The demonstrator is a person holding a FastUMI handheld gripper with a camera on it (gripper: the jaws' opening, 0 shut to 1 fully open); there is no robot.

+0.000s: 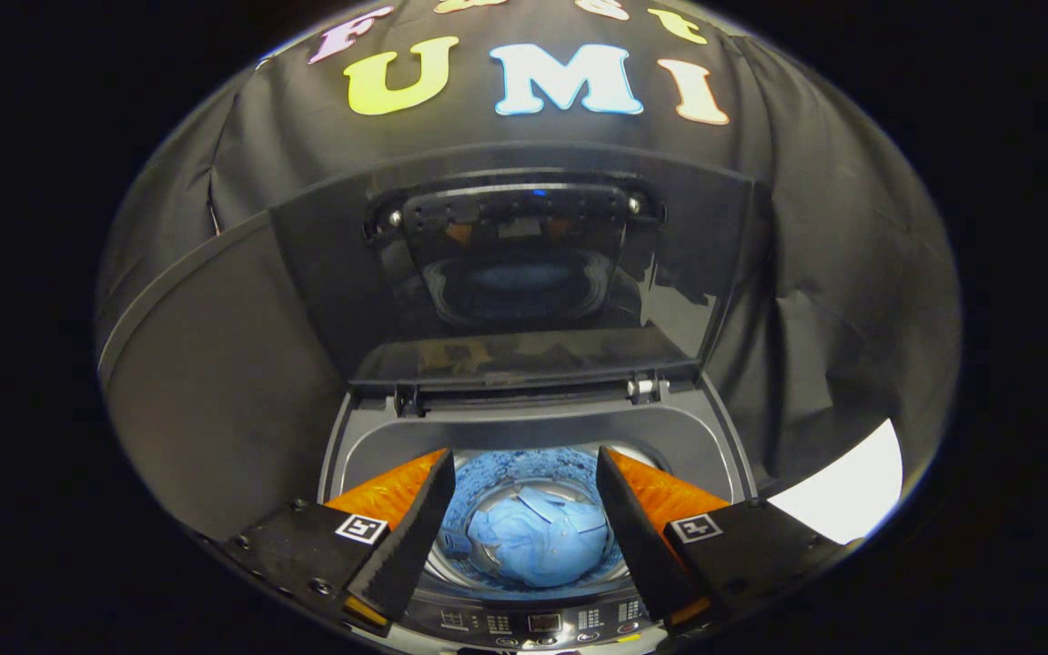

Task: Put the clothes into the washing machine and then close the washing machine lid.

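Note:
A top-loading washing machine point(369, 437) stands below me with its dark glass lid point(524, 273) raised upright against the back. A light blue garment point(538, 541) lies bundled at the bottom of the steel drum point(524, 473). My gripper point(524, 464) hovers above the drum mouth, its orange and black fingers point(406, 509) spread wide apart and open, with nothing held. The garment shows between the fingers, well below them.
The control panel point(533, 623) runs along the washer's front edge, just under the fingers. Black cloth hangs behind and at both sides of the machine. A patch of white floor point(851, 496) shows at the right.

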